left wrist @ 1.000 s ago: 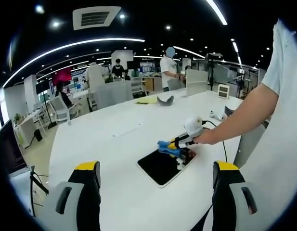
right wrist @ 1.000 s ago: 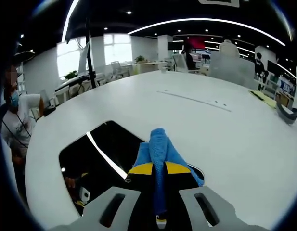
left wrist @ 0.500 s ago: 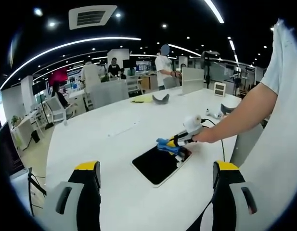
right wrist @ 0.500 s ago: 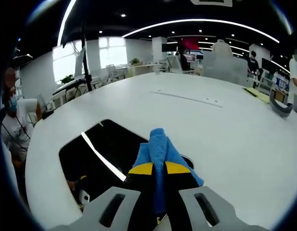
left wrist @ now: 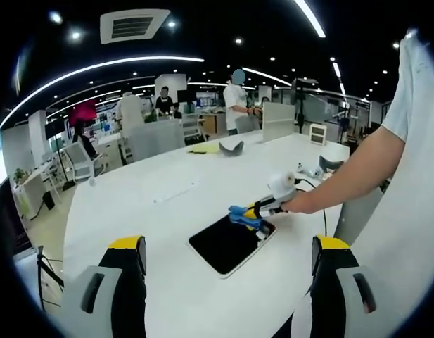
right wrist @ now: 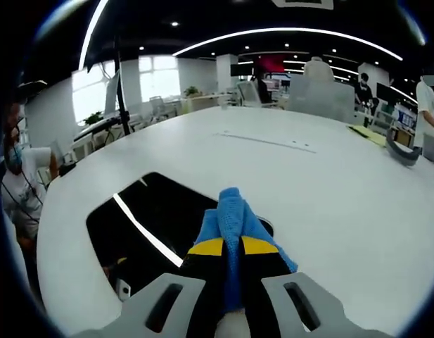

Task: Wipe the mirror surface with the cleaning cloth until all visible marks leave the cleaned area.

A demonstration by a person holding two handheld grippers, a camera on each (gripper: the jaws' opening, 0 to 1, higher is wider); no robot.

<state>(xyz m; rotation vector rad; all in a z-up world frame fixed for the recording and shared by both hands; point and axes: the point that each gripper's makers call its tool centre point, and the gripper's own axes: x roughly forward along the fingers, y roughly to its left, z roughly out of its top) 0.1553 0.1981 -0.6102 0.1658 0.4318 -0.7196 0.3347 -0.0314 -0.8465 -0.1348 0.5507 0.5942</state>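
up close, the right gripper [right wrist: 231, 248] has its jaws clamped on the blue cleaning cloth [right wrist: 232, 215], which rests on the near corner of the dark mirror [right wrist: 150, 225] on the white table [right wrist: 329, 190]. meanwhile the left gripper [left wrist: 229, 246] hangs with jaws wide apart, holding nothing, the mirror lying well ahead between them.

Room: open-plan office, dark ceiling | Light: curved strip light [left wrist: 97, 67] at 11 o'clock, ceiling vent [left wrist: 136, 24] at 12 | Furniture: large white table [left wrist: 153, 211], office chairs [left wrist: 79, 158] at 9 | Windows [right wrist: 157, 77]: bright, 11 o'clock, right gripper view
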